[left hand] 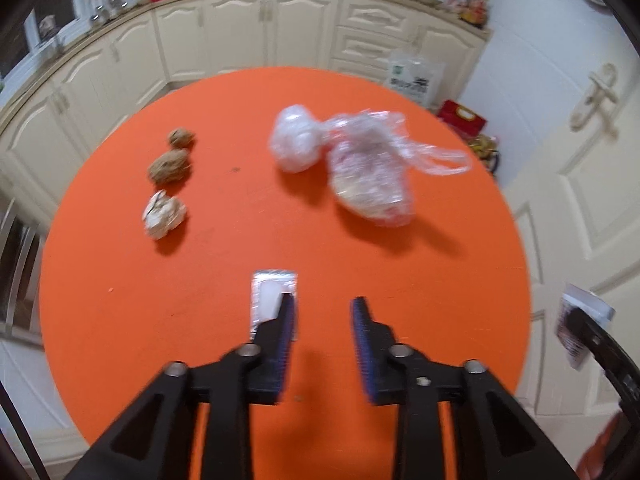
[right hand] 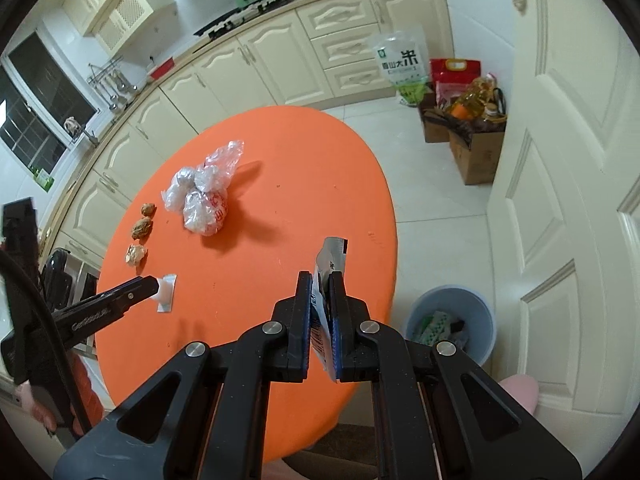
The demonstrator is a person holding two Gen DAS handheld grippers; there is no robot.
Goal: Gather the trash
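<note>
My left gripper [left hand: 323,300] is open above the near part of the round orange table [left hand: 120,280]. Its left finger overlaps a small flat silver sachet [left hand: 268,292] lying on the table; the sachet [right hand: 167,292] also shows in the right wrist view, under the left gripper's tip [right hand: 150,285]. My right gripper [right hand: 321,276] is shut on a white and silver printed wrapper [right hand: 332,258], held upright over the table's right edge. A blue trash bin [right hand: 452,320] with trash inside stands on the floor to the right of it.
Crumpled clear plastic bags [left hand: 360,160] lie mid-table, also visible in the right wrist view [right hand: 206,196]. Two walnuts [left hand: 170,166] and a broken shell [left hand: 164,216] lie at the left. Cream cabinets [left hand: 240,32] run behind. Boxes and bags of groceries [right hand: 464,120] stand by a white door [right hand: 568,200].
</note>
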